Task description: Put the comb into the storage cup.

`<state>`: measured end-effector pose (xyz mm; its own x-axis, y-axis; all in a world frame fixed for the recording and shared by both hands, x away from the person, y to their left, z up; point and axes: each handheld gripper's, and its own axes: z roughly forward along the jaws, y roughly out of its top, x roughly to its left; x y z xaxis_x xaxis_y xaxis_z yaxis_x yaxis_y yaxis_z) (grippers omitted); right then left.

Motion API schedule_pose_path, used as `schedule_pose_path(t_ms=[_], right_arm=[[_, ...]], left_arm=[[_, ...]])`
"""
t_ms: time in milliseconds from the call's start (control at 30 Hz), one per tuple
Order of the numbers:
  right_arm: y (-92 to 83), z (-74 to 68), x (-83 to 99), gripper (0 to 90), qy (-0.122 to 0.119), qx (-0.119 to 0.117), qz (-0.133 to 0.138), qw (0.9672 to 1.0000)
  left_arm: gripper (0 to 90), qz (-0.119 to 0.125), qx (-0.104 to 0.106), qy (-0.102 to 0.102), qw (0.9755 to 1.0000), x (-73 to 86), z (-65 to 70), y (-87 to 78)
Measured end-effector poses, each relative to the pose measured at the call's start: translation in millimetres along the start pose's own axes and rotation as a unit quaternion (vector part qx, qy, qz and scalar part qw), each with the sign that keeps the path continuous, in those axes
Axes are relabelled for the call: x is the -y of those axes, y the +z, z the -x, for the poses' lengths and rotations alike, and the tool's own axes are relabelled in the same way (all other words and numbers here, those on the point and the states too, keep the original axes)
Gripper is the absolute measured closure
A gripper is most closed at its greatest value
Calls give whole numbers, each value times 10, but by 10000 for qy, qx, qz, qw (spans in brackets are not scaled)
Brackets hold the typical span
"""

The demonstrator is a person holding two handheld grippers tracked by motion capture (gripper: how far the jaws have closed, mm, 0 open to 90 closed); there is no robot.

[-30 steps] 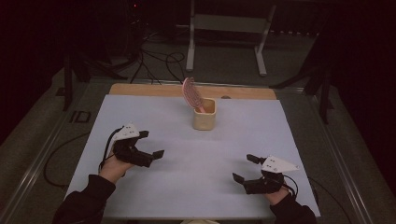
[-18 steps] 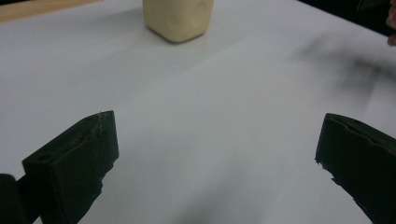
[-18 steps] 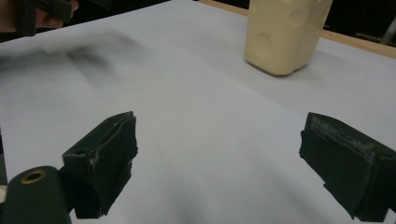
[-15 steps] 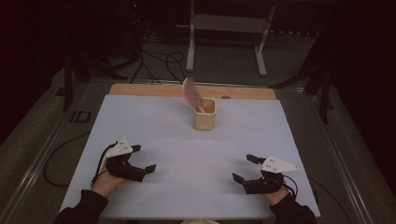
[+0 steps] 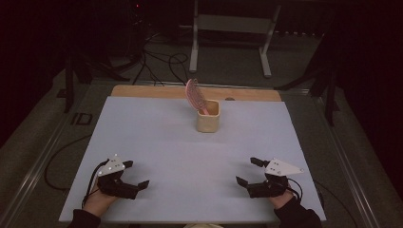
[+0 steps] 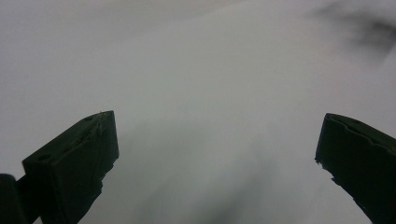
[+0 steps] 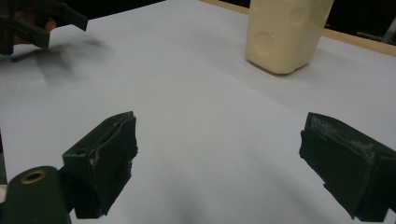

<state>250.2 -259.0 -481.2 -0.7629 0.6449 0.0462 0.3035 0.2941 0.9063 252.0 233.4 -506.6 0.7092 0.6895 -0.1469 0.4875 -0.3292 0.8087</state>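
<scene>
The left tongs (image 5: 135, 175) have drawn back toward the table's near edge.

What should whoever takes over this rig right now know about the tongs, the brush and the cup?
Left tongs: open, holding nothing, low over the white sheet at the near left.
Right tongs: open, holding nothing, at the near right, pointed toward the cup.
Cream cup: upright at the far middle of the sheet, apart from both tongs.
Pink hairbrush: standing in the cup, head leaning out to the left.
Done: the brush sits in the cup.
Left: nothing obvious; check that the brush sits steady.
</scene>
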Motion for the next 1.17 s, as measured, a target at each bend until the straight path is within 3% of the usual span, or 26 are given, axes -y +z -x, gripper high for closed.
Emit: schedule_pose_path(t_ms=[233, 400, 833, 1167], right_arm=[[0, 3, 7, 104, 20, 3, -8, 10000], [-2, 11, 17, 104, 22, -4, -19, 10000], [-3, 27, 29, 104, 33, 4, -11, 10000], [17, 26, 34, 104, 22, -11, -54, 10000]], left_arm=[[3, 96, -121, -206, 9997, 112, -38, -64], [4, 27, -273, -86, 9996, 128, -25, -50], [4, 118, -446, -147, 9988, 139, -42, -67], [4, 154, -414, -132, 9989, 144, -28, -60]])
